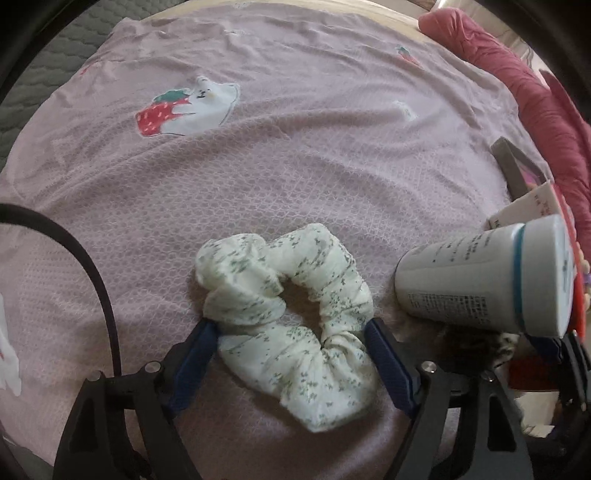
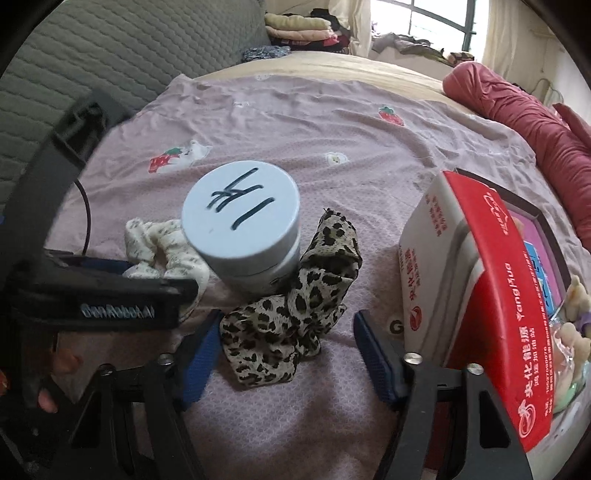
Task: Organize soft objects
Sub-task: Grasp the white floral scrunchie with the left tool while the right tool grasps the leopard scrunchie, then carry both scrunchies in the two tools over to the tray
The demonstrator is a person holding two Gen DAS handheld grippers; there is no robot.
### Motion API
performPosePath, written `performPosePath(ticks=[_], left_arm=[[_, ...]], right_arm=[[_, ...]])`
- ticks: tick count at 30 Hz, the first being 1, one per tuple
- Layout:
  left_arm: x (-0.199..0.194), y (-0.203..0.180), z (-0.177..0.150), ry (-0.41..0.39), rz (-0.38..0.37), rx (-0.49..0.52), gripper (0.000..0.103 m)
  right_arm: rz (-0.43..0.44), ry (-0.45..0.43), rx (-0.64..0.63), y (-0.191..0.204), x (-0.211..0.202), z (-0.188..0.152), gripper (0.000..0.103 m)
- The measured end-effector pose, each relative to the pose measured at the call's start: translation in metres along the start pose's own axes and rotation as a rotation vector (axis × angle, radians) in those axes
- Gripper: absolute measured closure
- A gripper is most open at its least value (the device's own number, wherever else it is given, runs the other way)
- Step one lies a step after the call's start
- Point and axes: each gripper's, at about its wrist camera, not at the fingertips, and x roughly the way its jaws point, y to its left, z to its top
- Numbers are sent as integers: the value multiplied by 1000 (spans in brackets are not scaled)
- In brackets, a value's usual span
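Scrunchie between wide jaws, touching.

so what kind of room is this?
Most likely a bedroom: the work surface is a bed with a pink strawberry-print sheet, a padded grey headboard sits behind it, and folded clothes are piled near the window.

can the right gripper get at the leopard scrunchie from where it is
Probably yes. The leopard scrunchie already lies between the open fingers of the right gripper, nothing covering it. The jar stands just behind it and the red box to the side, neither blocking.
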Motion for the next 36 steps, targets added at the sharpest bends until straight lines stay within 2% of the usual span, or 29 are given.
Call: performPosePath(ticks=[2,4,6,9,11,12,14,15,20,24,30,36], left_arm=[[1,0,2,1,2,-7,19],[2,0,3,1,-5,-16,20],[2,1,4,1,-7,-19,21],[-3,7,3,-7,-13,-31,36],[-7,16,2,-7,-25,-62,59],[-9,20,1,-7,-42,-80,64],[-10,31,2,-10,-127,-128,81],[-11,37,1,-10,-165,-153,85],[-30,43,-4,-53,-226,-157,88],[-61,34,-10,-120,-233,-129,89],[-122,-2,-13,-239,-215,-23,89],[-173,-43,-13,-317,-237,75,89]], right_arm=[[-5,7,19,-5,1,1,51],[-5,6,29,-10,-1,-1,67],[-22,-5,32,-13,-6,0,76],[-24,-16,42,-18,-16,-1,85],[-22,-33,47,-21,-25,0,87],[-20,-44,47,-23,-30,1,87],[-23,-62,40,-25,-41,2,87],[-22,-69,36,-25,-45,2,87],[-8,-109,38,-32,-72,2,87],[1,-141,54,-41,-90,2,87],[13,-200,112,-59,-124,2,87],[-11,-301,124,-85,-166,7,87]])
